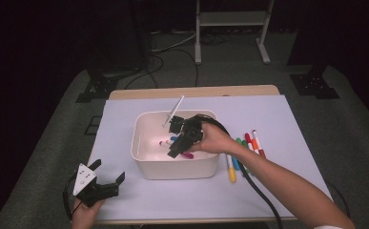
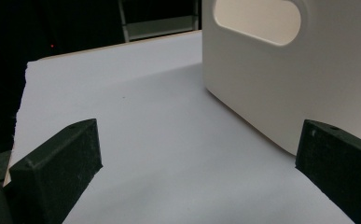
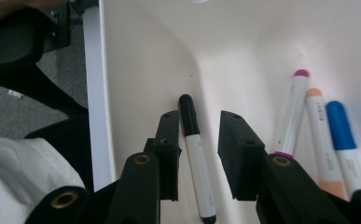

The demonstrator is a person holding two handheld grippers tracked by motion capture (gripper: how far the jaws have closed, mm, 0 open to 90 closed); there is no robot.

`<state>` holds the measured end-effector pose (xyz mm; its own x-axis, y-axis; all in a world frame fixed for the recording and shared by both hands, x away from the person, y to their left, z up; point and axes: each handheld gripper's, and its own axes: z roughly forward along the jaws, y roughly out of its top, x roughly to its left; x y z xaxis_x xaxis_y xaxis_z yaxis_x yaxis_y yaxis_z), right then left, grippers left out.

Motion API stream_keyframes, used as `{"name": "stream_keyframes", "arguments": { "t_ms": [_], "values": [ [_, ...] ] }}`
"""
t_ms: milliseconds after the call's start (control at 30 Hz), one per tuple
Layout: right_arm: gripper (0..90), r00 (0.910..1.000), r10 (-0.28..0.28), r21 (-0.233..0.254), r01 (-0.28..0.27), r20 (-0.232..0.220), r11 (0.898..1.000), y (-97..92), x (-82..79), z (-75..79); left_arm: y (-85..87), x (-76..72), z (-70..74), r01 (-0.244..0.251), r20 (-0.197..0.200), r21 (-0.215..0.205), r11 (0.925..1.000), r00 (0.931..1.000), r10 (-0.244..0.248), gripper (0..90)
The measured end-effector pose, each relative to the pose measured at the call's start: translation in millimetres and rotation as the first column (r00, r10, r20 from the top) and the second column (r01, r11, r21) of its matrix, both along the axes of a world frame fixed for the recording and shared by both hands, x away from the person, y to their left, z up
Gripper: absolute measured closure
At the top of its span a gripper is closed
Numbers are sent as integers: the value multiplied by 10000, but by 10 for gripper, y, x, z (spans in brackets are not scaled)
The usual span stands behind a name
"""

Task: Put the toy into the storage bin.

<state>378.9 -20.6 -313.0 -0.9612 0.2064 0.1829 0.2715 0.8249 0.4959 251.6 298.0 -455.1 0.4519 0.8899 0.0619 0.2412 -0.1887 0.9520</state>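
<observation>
A white bin [image 1: 141, 119] stands in the middle of the white-covered table [image 1: 277, 114]. My right gripper [image 1: 176, 151] reaches down into it. In the right gripper view the right gripper [image 3: 199, 135] is open, and a black-capped white marker [image 3: 196, 154] lies on the bin floor between its jaws; the pads do not press on it. Beside it lie a purple marker [image 3: 294, 109], a peach marker [image 3: 322, 140] and a blue marker [image 3: 343, 135]. My left gripper [image 1: 108, 171] rests at the table's front left, open and empty [image 2: 197, 149], facing the bin's wall [image 2: 281, 79].
Several colored markers [image 1: 250, 142] lie on the table right of the bin, with a yellow one [image 1: 231, 172] nearest the front. A thin white stick [image 1: 174, 110] leans on the bin's far rim. The right gripper's cable [image 1: 263, 195] trails toward the front edge.
</observation>
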Motion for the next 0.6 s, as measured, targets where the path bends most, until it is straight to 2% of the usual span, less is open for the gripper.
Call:
{"name": "stream_keyframes", "arguments": {
  "t_ms": [167, 300, 433, 600],
  "values": [
    [647, 9985, -457, 549, 440, 301, 9975, -235, -8, 186, -2, -1, -1, -3, 36, -1, 10000, 10000, 3, 0],
    [628, 9939, -933, 895, 879, 582, 9921, -468, -3, 312, -5, -1, -2, -4, 47, 17, 10000, 10000, 4, 0],
    [601, 9856, -1460, 1194, 1354, 848, 9836, -725, -8, 408, -6, -1, -1, -14, 42, 40, 10000, 10000, 14, 0],
    [573, 9709, -2140, 1362, 1988, 1079, 9705, -1041, -26, 467, -11, -3, -2, -17, 47, 60, 10000, 10000, 17, 0]
  ]
}}
